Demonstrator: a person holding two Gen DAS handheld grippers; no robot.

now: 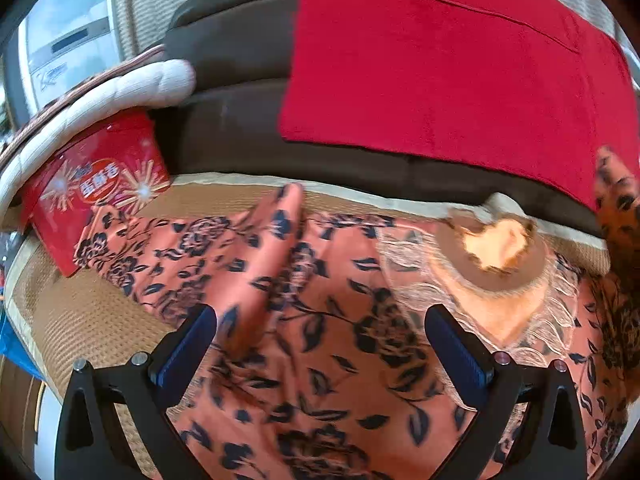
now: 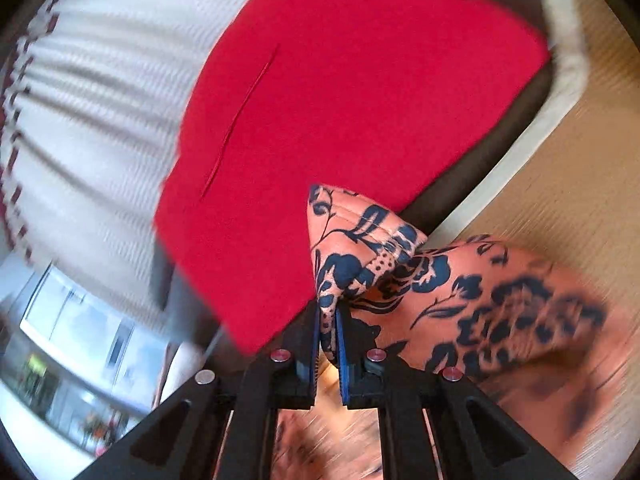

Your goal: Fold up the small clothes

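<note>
Two blue-padded fingers of your left gripper (image 1: 320, 344) stand wide apart in the left wrist view, and nothing is pinched between them. Below them the floral garment (image 1: 320, 320), salmon with dark blue flowers and a lace-trimmed neckline, lies spread over the woven mat (image 1: 92, 320). Its far left corner touches a red printed box (image 1: 96, 188). Behind it a red towel (image 1: 440, 64) hangs over the dark sofa (image 1: 236, 120), beside a white quilted cushion (image 1: 132, 92). One corner of the garment rises at the right edge of this view.

From the right wrist view, your right gripper (image 2: 328, 320) is clamped tight on a bunched corner of the floral garment (image 2: 352, 248), lifted off the mat (image 2: 580, 140). The cloth trails down to the right, blurred. The red towel (image 2: 340, 100) fills the background, with pale curtains (image 2: 100, 120) to the left.
</note>
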